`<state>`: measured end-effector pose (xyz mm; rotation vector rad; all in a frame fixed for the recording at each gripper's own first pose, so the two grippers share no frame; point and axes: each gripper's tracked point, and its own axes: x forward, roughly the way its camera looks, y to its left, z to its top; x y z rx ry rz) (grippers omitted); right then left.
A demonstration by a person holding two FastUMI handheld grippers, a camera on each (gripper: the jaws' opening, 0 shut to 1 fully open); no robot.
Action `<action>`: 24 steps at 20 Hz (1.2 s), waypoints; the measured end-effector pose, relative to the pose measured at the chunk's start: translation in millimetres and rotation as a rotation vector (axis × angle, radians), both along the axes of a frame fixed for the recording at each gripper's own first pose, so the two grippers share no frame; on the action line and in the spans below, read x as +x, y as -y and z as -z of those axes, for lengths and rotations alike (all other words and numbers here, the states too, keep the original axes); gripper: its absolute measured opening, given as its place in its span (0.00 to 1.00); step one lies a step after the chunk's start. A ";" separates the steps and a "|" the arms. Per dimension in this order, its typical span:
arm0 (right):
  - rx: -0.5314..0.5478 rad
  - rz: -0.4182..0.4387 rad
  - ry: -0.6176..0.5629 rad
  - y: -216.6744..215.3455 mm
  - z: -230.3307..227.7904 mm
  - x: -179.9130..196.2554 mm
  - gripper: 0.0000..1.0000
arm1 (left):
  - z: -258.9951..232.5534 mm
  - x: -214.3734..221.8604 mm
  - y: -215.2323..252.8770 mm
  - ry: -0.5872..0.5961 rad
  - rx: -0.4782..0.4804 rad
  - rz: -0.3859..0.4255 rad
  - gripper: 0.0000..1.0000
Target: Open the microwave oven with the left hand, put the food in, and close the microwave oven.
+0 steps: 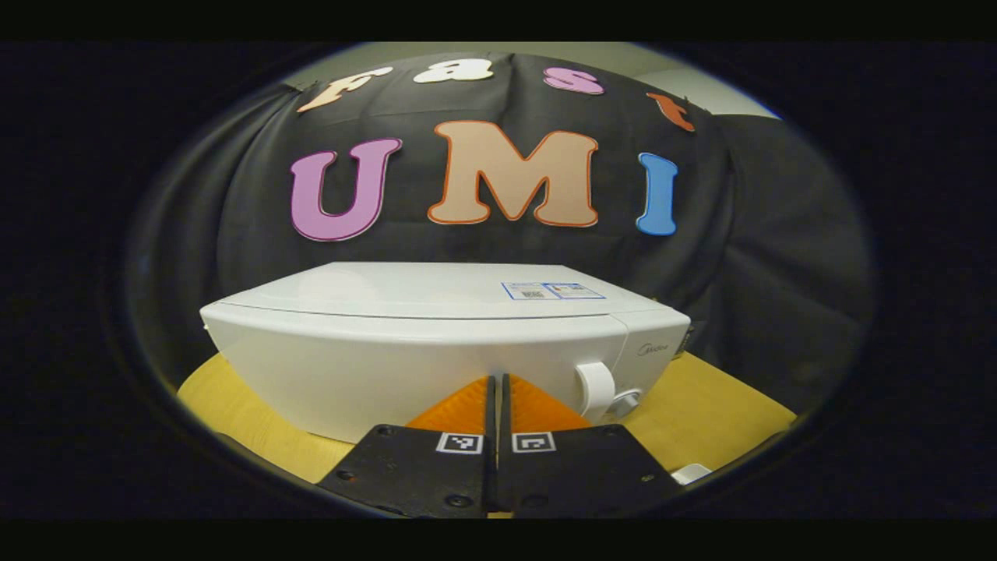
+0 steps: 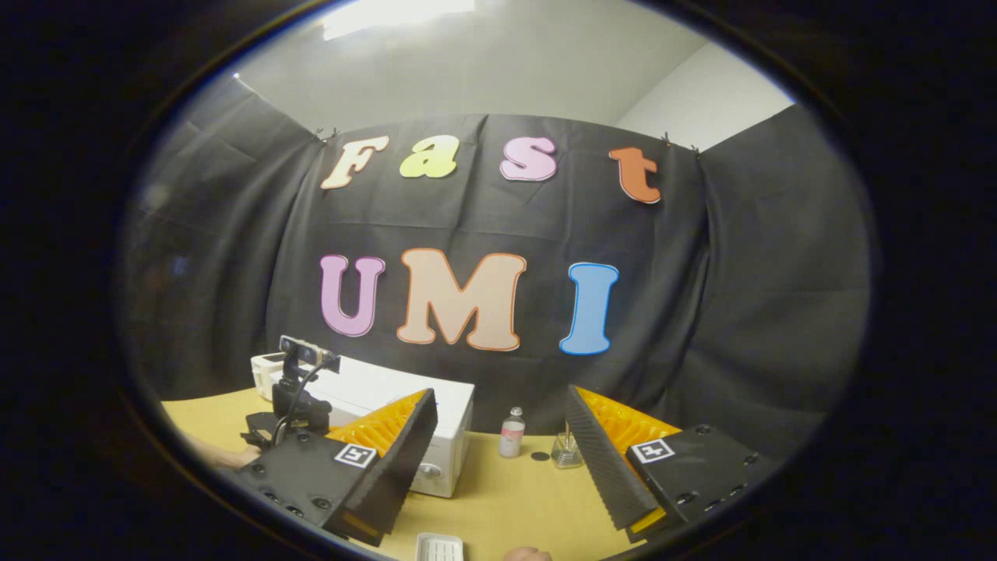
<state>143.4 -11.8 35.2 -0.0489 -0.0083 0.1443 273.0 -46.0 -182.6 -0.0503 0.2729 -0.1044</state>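
Microwave oven door closed, both grippers clear of it.

In the left gripper view the left gripper [image 1: 496,405] has its fingers pressed together with nothing between them, and the white microwave oven [image 1: 436,343] stands straight ahead on the yellow table [image 1: 716,405], door closed, its white handle [image 1: 596,387] just right of the fingertips and a knob [image 1: 623,403] beside that. In the right gripper view the right gripper [image 2: 498,425] is spread wide and empty; ahead between its fingers stand a small bottle [image 2: 512,433] and a glass jar [image 2: 567,450], the microwave oven [image 2: 448,436] lies behind its left finger, and a white tray [image 2: 440,547] sits near the bottom edge.
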 end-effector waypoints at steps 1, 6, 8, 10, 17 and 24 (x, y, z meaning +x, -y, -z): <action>0.000 -0.001 0.001 -0.2 -0.4 0.2 0.96 | -3.5 -1.3 -2.4 0.005 0.011 -0.005 0.00; 0.002 -0.018 0.004 -8.3 0.0 -1.1 0.96 | -36.3 -27.9 -0.8 0.057 0.020 0.002 0.01; 0.003 -0.024 0.011 -11.7 -1.9 -0.8 0.96 | -58.5 -46.2 0.2 0.087 0.020 0.021 0.00; 0.006 -0.030 0.014 -15.9 -2.9 -2.9 0.96 | -83.5 -66.1 -0.7 0.126 0.002 0.034 0.00; 0.017 -0.036 0.038 -21.7 -12.0 -12.0 0.96 | -150.4 -122.2 -23.4 0.205 -0.006 -0.009 0.00; 0.029 -0.050 0.047 -29.9 -15.7 -21.1 0.96 | -180.4 -163.0 -48.3 0.226 -0.009 -0.072 0.00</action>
